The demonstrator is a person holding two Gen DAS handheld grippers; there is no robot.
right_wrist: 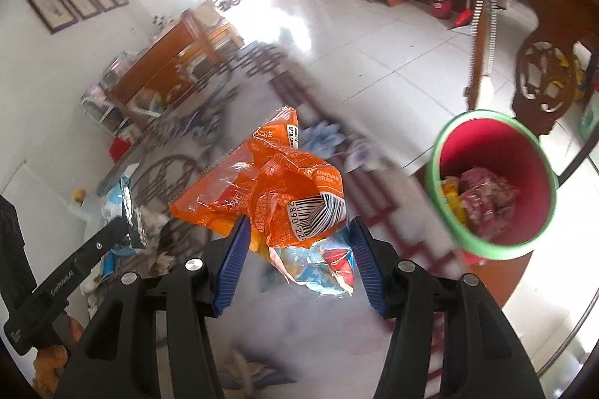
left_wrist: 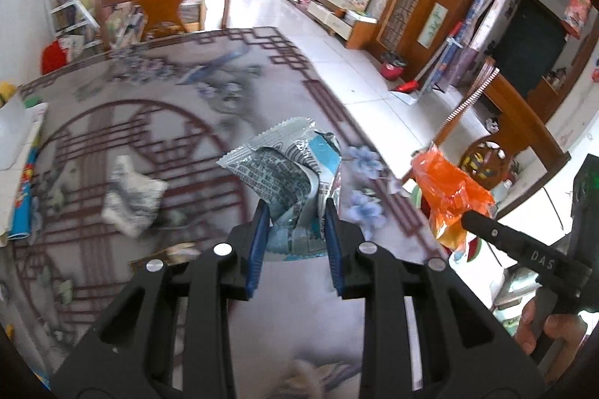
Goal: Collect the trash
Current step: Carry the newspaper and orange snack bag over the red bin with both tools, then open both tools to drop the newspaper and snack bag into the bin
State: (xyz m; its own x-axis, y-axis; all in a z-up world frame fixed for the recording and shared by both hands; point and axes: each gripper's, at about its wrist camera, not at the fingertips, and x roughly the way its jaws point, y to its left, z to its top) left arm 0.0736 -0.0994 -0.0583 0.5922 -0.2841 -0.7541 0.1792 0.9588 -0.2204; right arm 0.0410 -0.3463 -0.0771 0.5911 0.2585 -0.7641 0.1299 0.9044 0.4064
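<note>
The left hand-held gripper pinches a silver-blue wrapper; the right hand-held gripper seemingly clamps an orange wrapper, left of the red bin.

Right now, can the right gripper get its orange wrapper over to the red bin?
Probably yes. The right gripper holds the orange wrapper up off the table, and the red bin stands open-topped just to its right with nothing between them.

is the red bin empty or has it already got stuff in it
Not empty. The red bin with the green rim already holds wrappers at its bottom, a yellow one and a reddish one. How full it is cannot be judged.
</note>
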